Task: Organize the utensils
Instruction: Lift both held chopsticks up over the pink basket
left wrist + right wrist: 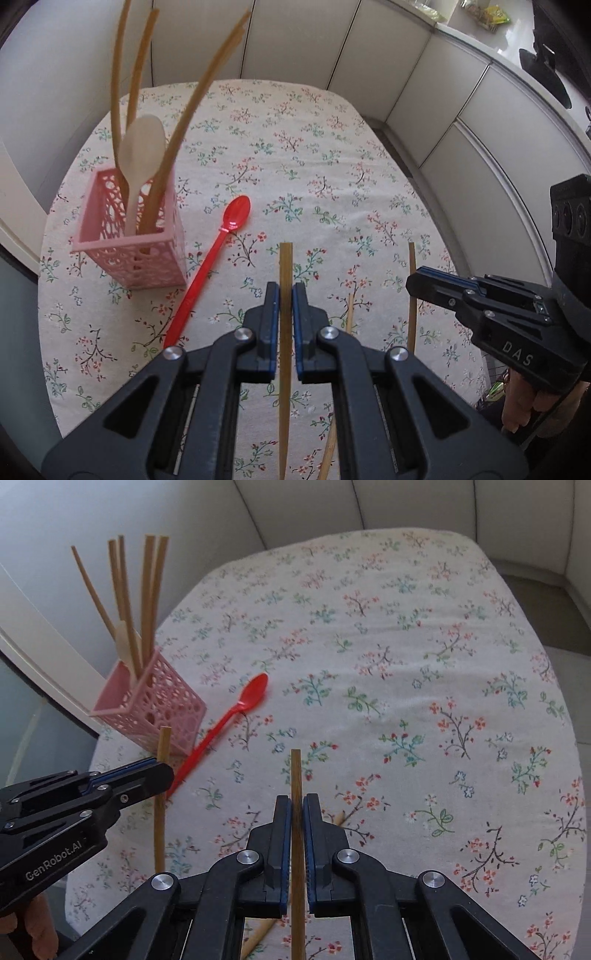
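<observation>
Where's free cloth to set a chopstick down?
Free: the far and right stretch of the tablecloth, beyond the red spoon. Crowded: the left side around the pink basket, and the near edge, where a loose chopstick lies under both grippers.

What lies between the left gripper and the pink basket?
The red spoon lies slanted on the cloth between the left gripper, shut on a chopstick, and the pink basket; clearest in the left wrist view.
</observation>
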`<state>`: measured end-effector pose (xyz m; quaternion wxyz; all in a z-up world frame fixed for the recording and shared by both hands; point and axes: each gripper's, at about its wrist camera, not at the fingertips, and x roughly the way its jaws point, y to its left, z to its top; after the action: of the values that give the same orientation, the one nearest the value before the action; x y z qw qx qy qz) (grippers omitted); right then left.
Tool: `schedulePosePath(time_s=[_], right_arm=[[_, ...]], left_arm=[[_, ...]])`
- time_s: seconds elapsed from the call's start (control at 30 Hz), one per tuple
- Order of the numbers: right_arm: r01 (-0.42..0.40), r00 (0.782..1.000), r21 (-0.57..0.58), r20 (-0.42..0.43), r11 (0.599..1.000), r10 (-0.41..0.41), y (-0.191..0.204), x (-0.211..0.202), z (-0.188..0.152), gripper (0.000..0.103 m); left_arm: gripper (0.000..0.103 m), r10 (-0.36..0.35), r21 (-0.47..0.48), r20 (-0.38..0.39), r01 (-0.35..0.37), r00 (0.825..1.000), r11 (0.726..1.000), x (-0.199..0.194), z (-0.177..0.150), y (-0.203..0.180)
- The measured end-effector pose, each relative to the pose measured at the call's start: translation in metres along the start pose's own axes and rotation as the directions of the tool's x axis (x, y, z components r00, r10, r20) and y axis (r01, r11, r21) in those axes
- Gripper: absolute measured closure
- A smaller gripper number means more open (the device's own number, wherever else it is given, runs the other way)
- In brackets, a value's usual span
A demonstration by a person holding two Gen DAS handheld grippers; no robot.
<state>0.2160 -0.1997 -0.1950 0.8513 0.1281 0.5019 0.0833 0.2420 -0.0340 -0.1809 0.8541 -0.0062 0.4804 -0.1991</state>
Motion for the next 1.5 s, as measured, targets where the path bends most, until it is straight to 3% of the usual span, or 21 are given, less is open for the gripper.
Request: schedulePosePath(time_s=[0.23, 0.5, 0.67, 0.87, 0.93, 1.1, 1.27, 1.4, 1.5], right_arm=[[-0.062, 0.993, -0.034, 0.100, 0.998, 0.065, 0.019, -0.039, 0.009, 0.098], [-0.103, 0.975, -0.060, 0.191, 0.993, 0.113, 0.038, -0.066, 0.024, 0.098], [-0.126, 0.959, -0.064, 0.246, 0.990, 0.138, 0.047, -0.081, 0.037, 0.098], [-0.147, 0.937, -0.071, 0.309, 0.987, 0.162, 0.057, -0.097, 0.052, 0.098], [-0.152, 0.932, -0.072, 0.321, 0.986, 0.167, 0.060, -0.100, 0.057, 0.098], [-0.162, 0.920, -0.073, 0.348, 0.984, 0.177, 0.068, -0.104, 0.068, 0.098], [-0.175, 0.902, -0.070, 0.389, 0.982, 0.188, 0.076, -0.110, 0.078, 0.098], [-0.192, 0.883, -0.057, 0.425, 0.980, 0.198, 0.081, -0.112, 0.087, 0.098], [-0.200, 0.870, -0.059, 0.448, 0.978, 0.205, 0.085, -0.109, 0.093, 0.098]], left_arm=[[0.095, -0.022, -0.009, 0.131, 0.023, 0.991, 1.000, -0.045, 0.007, 0.006], [0.095, -0.031, -0.005, 0.292, 0.034, 0.956, 0.999, -0.093, 0.015, 0.006], [0.095, -0.021, -0.021, 0.414, 0.032, 0.910, 0.999, -0.128, 0.022, 0.014], [0.095, 0.049, -0.062, 0.577, -0.016, 0.816, 0.998, -0.168, 0.027, 0.027], [0.095, 0.085, -0.080, 0.604, -0.046, 0.792, 0.996, -0.172, 0.030, 0.030], [0.095, 0.157, -0.130, 0.622, -0.097, 0.767, 0.987, -0.167, 0.038, 0.041], [0.095, 0.223, -0.150, 0.644, -0.165, 0.731, 0.975, -0.171, 0.042, 0.043], [0.095, 0.267, -0.153, 0.626, -0.221, 0.732, 0.963, -0.162, 0.046, 0.045], [0.095, 0.279, -0.142, 0.590, -0.244, 0.757, 0.959, -0.145, 0.049, 0.048]])
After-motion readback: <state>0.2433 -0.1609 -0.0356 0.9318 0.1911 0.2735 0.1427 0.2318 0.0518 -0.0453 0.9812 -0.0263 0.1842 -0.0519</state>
